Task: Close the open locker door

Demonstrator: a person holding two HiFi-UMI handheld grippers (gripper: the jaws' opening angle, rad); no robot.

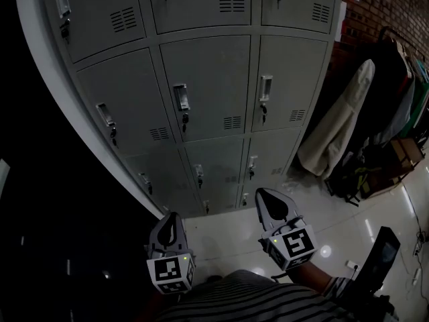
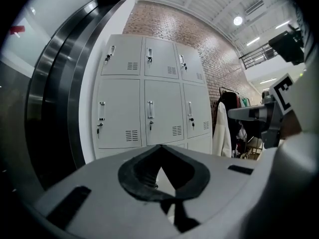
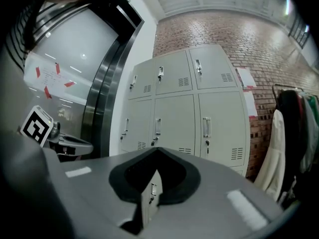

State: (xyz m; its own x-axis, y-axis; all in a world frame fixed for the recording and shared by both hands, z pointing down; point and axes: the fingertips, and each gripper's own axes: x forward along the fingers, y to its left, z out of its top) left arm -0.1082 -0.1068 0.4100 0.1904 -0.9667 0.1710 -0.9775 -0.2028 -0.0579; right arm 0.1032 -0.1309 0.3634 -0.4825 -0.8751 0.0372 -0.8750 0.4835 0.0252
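A grey bank of lockers (image 1: 208, 92) fills the wall ahead, also seen in the left gripper view (image 2: 149, 108) and the right gripper view (image 3: 189, 108). Every door that I can see lies flush with its handle and key; none stands visibly ajar. My left gripper (image 1: 169, 225) and right gripper (image 1: 271, 203) hang low over the floor, well short of the lockers. Both are shut with nothing in them, their tips meeting in the left gripper view (image 2: 160, 148) and the right gripper view (image 3: 157, 151).
A white coat (image 1: 342, 123) hangs on a clothes rack right of the lockers, with bags (image 1: 375, 173) on the floor below and a brick wall (image 1: 389, 5) behind. A dark curved metal frame (image 1: 40, 146) borders the lockers' left side. Glossy floor (image 1: 228, 237) lies between me and the lockers.
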